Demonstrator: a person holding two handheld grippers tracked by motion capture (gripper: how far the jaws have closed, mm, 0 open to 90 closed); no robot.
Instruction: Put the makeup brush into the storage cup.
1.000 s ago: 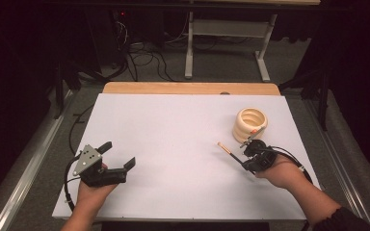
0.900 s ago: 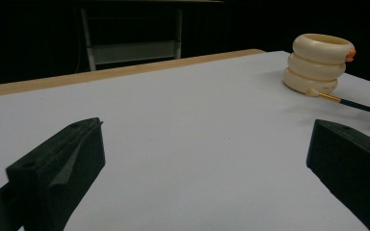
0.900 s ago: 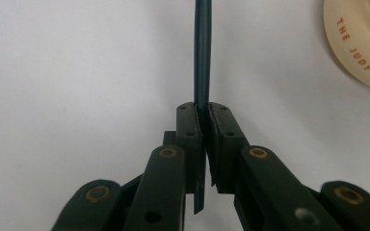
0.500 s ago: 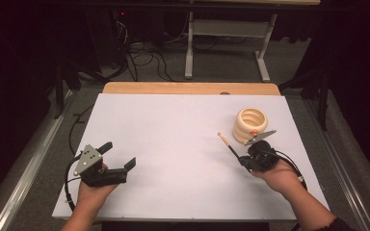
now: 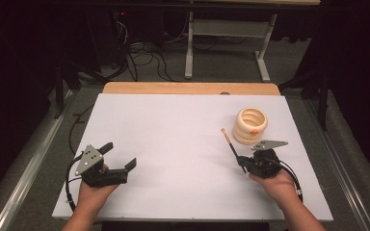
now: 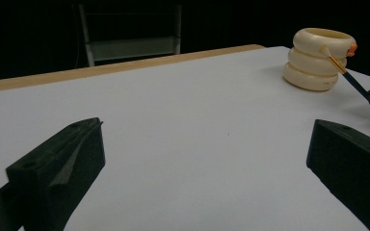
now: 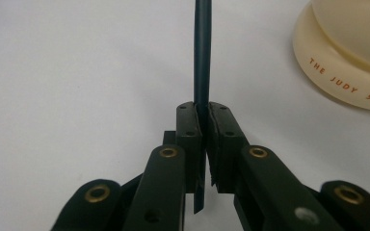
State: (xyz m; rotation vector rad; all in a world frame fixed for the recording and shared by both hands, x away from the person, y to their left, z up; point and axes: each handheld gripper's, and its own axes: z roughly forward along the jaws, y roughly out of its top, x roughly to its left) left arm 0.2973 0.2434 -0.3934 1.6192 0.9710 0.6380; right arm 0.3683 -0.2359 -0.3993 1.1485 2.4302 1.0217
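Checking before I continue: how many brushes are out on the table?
1: the brush, clamped in the right gripper, beside the cream holder. More could be hidden inside the holder.

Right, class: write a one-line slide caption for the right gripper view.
Right gripper clamps a thin dark brush handle above the white table, beside a cream ribbed holder.

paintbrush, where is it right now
In the high view the paintbrush is at the table's right side, clamped in the right gripper, its pale tip angled up beside the cream ringed holder.

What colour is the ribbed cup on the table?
Cream, the ribbed cup shows it best in the left gripper view.
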